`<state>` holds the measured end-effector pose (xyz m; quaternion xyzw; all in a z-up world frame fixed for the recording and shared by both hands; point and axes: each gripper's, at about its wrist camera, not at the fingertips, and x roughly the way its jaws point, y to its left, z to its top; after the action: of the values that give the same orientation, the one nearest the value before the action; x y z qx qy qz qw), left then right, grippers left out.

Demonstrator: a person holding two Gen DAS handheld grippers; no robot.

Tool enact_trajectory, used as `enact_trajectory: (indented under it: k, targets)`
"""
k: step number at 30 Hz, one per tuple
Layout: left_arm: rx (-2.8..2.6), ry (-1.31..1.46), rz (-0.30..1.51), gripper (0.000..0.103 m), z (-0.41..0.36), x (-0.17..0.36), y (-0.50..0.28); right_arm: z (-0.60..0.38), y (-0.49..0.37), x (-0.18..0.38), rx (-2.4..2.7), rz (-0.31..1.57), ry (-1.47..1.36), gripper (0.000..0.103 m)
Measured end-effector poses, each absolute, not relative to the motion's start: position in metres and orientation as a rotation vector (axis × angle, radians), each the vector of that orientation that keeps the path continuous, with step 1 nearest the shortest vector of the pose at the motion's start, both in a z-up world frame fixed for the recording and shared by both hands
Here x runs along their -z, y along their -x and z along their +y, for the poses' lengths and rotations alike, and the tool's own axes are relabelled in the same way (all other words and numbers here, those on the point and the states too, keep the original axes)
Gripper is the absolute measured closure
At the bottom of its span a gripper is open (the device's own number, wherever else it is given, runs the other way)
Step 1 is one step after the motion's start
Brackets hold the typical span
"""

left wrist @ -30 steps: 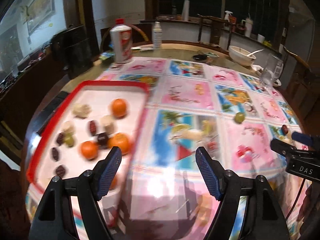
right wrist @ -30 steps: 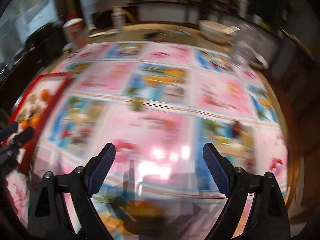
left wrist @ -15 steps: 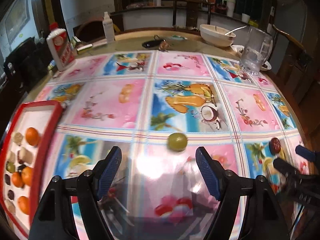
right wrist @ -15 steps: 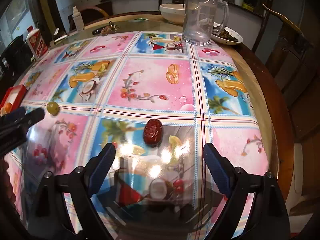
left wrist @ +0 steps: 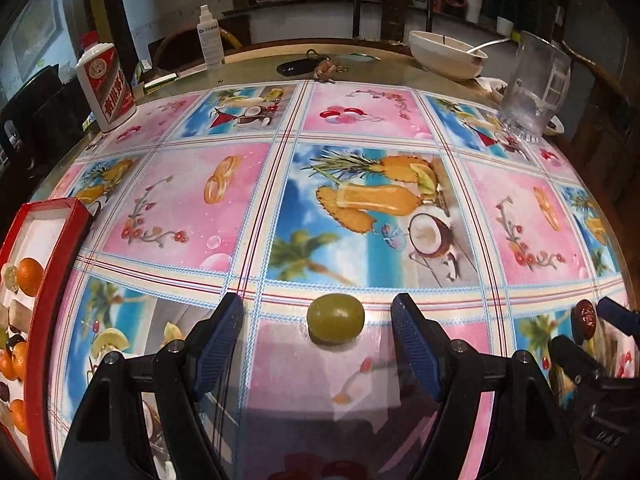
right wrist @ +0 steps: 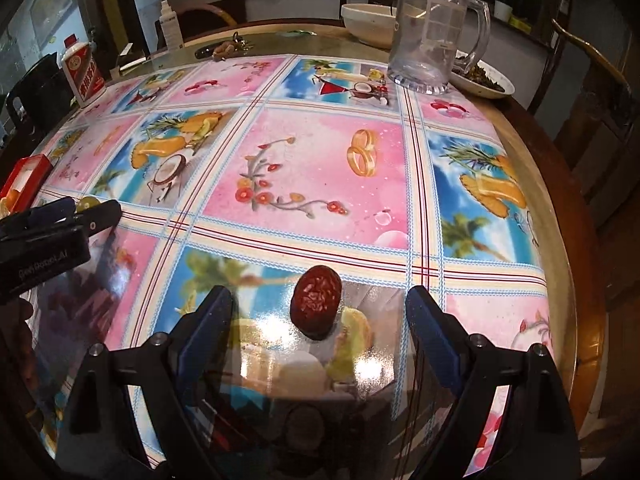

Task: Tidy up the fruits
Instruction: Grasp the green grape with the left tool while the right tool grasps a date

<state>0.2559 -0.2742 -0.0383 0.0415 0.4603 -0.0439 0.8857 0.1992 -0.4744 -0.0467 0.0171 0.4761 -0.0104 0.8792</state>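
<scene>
Most fruit already sits in the red tray (left wrist: 48, 280) off my left, leaving the green grape (left wrist: 335, 319) between my spread left gripper (left wrist: 318, 344) fingers and the red date (right wrist: 317, 305) between my spread right gripper (right wrist: 320, 332) fingers.

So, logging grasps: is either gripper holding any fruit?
No. The left gripper brackets the green fruit, the right gripper the red date; both open.

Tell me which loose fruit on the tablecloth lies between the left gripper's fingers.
The green grape, round and smooth, sits ahead of the open left gripper. The wrinkled red date lies before the right gripper instead.
</scene>
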Motion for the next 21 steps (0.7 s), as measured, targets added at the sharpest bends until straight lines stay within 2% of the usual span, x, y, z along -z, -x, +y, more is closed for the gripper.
enact_trajectory:
  k: [4, 6, 7, 9, 10, 11, 12, 15, 21]
  targets:
    - [0.087, -0.082, 0.944, 0.027, -0.274, 0.039, -0.254, -0.478, -0.195, 0.046, 0.025, 0.976, -0.031, 0.023]
    - [0.092, -0.067, 0.943, 0.028, -0.273, 0.039, -0.254, -0.480, -0.193, 0.044, 0.013, 0.960, -0.027, 0.040]
    - [0.092, -0.068, 0.939, 0.028, -0.273, 0.039, -0.253, -0.480, -0.193, 0.044, 0.010, 0.959, -0.026, 0.044]
    - [0.101, -0.069, 0.932, 0.040, -0.275, 0.039, -0.250, -0.480, -0.193, 0.042, -0.001, 0.953, -0.019, 0.065]
    - [0.109, -0.072, 0.929, 0.045, -0.277, 0.038, -0.249, -0.480, -0.192, 0.042, -0.008, 0.951, -0.016, 0.070]
    - [0.124, -0.080, 0.927, 0.055, -0.279, 0.037, -0.247, -0.480, -0.192, 0.041, -0.016, 0.953, -0.017, 0.079]
    - [0.140, -0.087, 0.926, 0.066, -0.281, 0.036, -0.244, -0.480, -0.191, 0.041, -0.020, 0.955, -0.024, 0.079]
    - [0.136, -0.105, 0.925, 0.079, -0.281, 0.035, -0.239, -0.480, -0.187, 0.040, -0.027, 0.959, -0.048, 0.079]
    - [0.170, -0.060, 0.945, 0.079, -0.265, 0.034, -0.222, -0.472, -0.172, 0.037, -0.038, 0.957, -0.063, 0.080]
